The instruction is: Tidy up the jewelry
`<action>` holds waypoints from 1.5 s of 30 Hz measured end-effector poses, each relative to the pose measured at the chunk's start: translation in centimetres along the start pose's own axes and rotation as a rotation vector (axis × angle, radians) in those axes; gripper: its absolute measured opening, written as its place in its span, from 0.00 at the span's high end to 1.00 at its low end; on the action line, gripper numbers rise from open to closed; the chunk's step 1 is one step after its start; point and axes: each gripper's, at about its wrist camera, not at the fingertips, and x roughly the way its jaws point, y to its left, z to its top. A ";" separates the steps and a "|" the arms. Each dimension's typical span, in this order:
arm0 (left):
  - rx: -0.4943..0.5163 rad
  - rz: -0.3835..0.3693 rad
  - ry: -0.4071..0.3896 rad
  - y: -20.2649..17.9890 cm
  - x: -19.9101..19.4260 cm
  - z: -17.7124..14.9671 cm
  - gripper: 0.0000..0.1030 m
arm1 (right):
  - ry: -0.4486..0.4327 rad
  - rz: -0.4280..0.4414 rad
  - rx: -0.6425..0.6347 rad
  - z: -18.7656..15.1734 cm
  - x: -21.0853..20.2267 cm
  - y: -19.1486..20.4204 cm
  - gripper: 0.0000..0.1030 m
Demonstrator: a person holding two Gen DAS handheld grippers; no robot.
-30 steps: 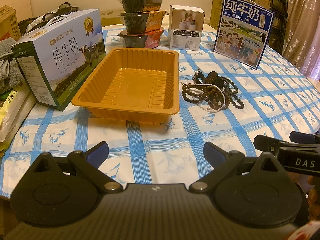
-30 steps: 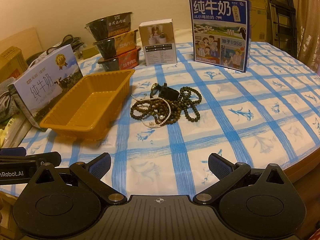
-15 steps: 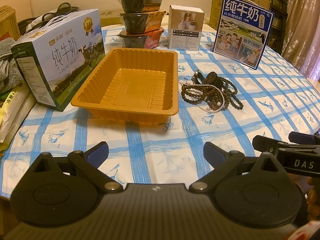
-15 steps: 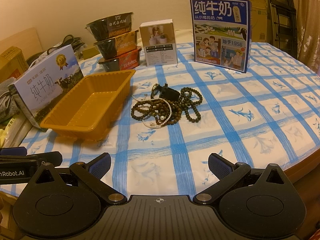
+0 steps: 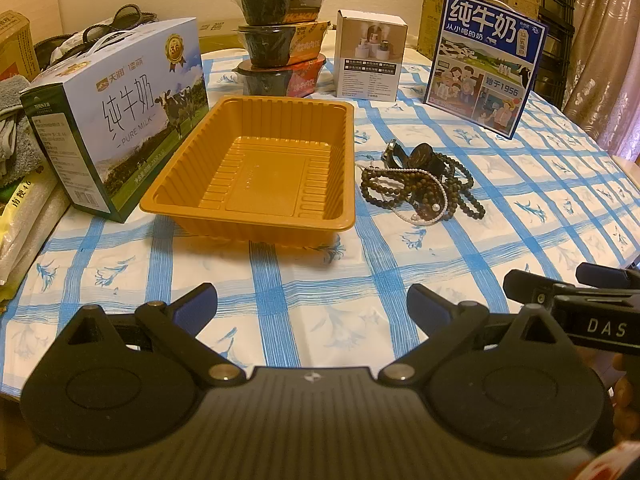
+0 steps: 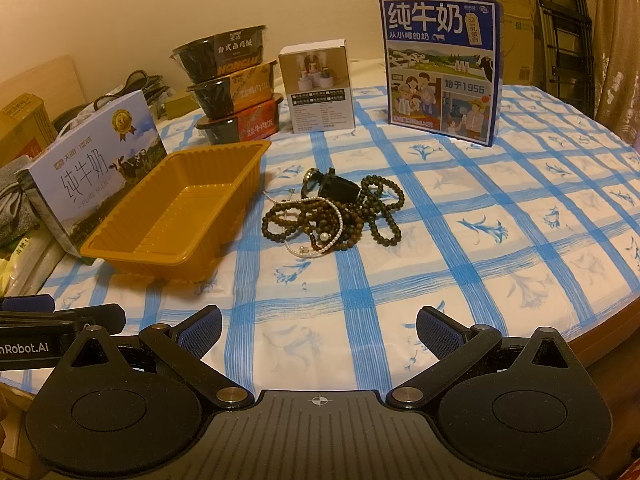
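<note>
Here, both tools, left (image 5: 312, 304) and right (image 6: 319, 328), wide open above the tablecloth (image 6: 460, 240), jewelry pile (image 6: 334, 214) beside empty tray (image 6: 176, 220).

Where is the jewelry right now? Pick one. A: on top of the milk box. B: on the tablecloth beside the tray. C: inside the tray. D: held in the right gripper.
B: the jewelry lies heaped on the tablecloth next to the tray, which holds nothing.
</note>
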 end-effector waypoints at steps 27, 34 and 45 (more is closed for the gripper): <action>-0.001 -0.002 0.000 -0.2 0.1 0.0 0.02 | -0.001 0.000 0.000 0.0 0.0 0.0 0.00; -0.001 -0.002 0.002 -0.1 0.1 0.0 0.02 | -0.001 -0.001 0.000 0.0 0.0 0.0 0.00; 0.004 -0.006 0.000 -0.9 0.3 -0.2 0.02 | -0.016 -0.007 0.013 -0.2 0.3 -0.3 0.00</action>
